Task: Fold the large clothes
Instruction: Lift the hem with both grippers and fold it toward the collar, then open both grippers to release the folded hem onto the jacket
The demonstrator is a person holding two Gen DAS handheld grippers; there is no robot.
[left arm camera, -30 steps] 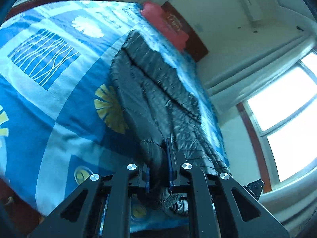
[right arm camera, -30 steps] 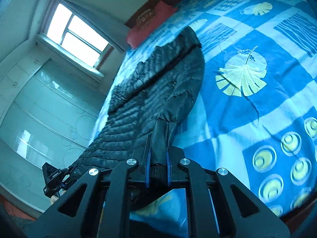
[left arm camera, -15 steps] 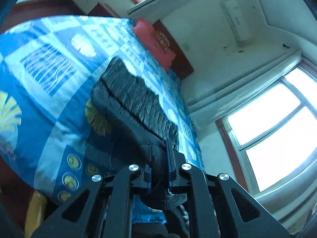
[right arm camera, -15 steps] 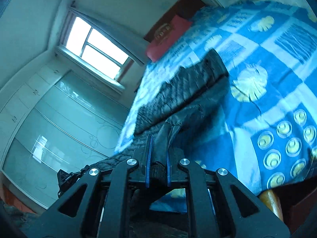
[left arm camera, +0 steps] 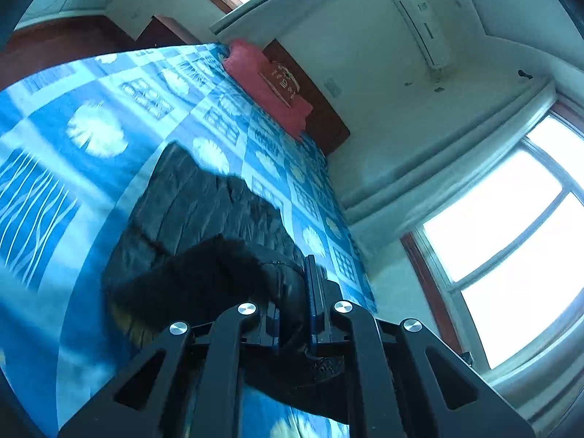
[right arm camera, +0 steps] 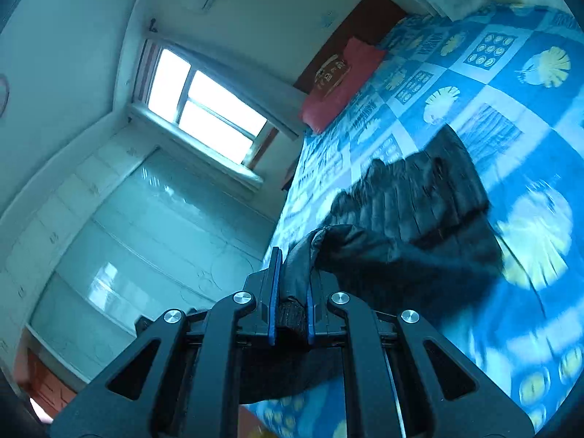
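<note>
A black quilted puffer jacket [left arm camera: 204,211] lies on a bed with a blue patterned cover [left arm camera: 65,168]. My left gripper [left arm camera: 295,292] is shut on one end of the jacket and holds it raised above the bed, so the near part hangs folded over the rest. My right gripper [right arm camera: 292,277] is shut on another part of the same jacket [right arm camera: 412,211], also raised above the bed cover [right arm camera: 529,116]. The held edge arches forward over the lying part. The two grippers are not in each other's view.
A red pillow [left arm camera: 270,84] lies by the dark wooden headboard [left arm camera: 325,116] at the far end of the bed. A bright window [left arm camera: 511,241] and a wall air conditioner [left arm camera: 423,29] are beyond. Pale wardrobe doors [right arm camera: 120,241] stand beside the bed.
Both grippers have lifted the jacket's near end and carried it forward toward the headboard. The jacket has gone from lying stretched out to doubled over on itself.
</note>
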